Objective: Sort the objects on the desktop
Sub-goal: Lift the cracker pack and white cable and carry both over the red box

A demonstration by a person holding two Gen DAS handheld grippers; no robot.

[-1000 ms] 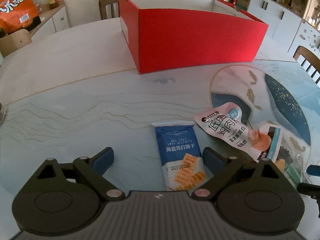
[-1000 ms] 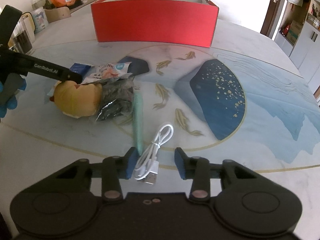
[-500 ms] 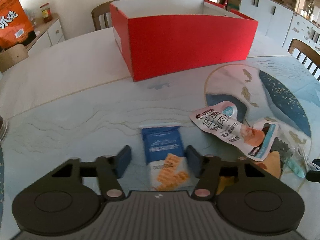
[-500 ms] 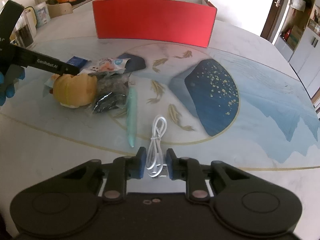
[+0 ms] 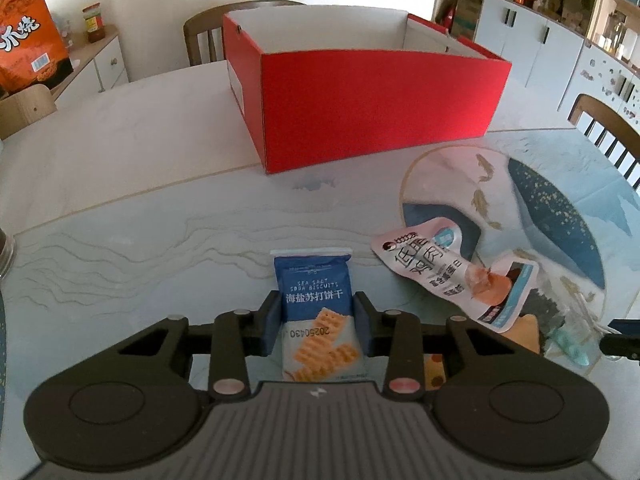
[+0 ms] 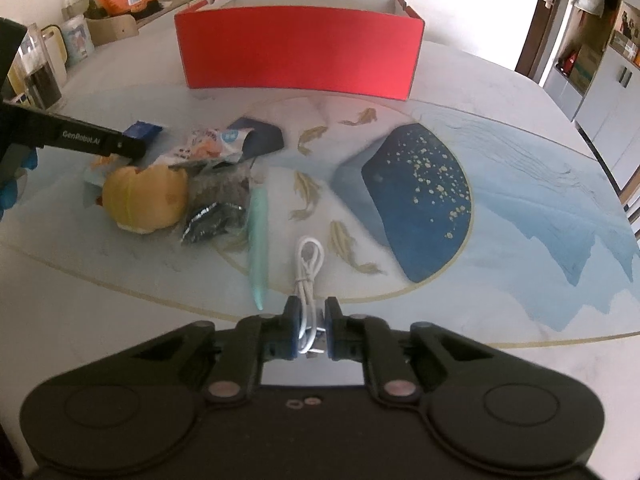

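My left gripper [image 5: 318, 322] is shut on a blue soda biscuit packet [image 5: 316, 304], its pads pressed on both sides. My right gripper [image 6: 312, 324] is shut on a coiled white USB cable [image 6: 308, 264] at its plug end. An open red box [image 5: 360, 96] stands at the back of the table; it also shows in the right wrist view [image 6: 300, 52]. A pink snack pouch [image 5: 452, 272] lies right of the biscuit packet. A yellow plush toy [image 6: 146, 198], a dark crinkled bag [image 6: 214, 204] and a mint green pen [image 6: 258, 236] lie left of the cable.
The round table [image 6: 520, 184] has a blue fish-pattern top. Wooden chairs [image 5: 200, 36] stand behind the box and at the far right [image 5: 608, 132]. An orange snack bag [image 5: 28, 56] sits on a side cabinet. The left gripper's arm [image 6: 76, 140] reaches over the pile.
Both grippers have closed: the left on the biscuit packet, the right on the USB cable. Both views have shifted a little and the red box now looks larger in the left view.
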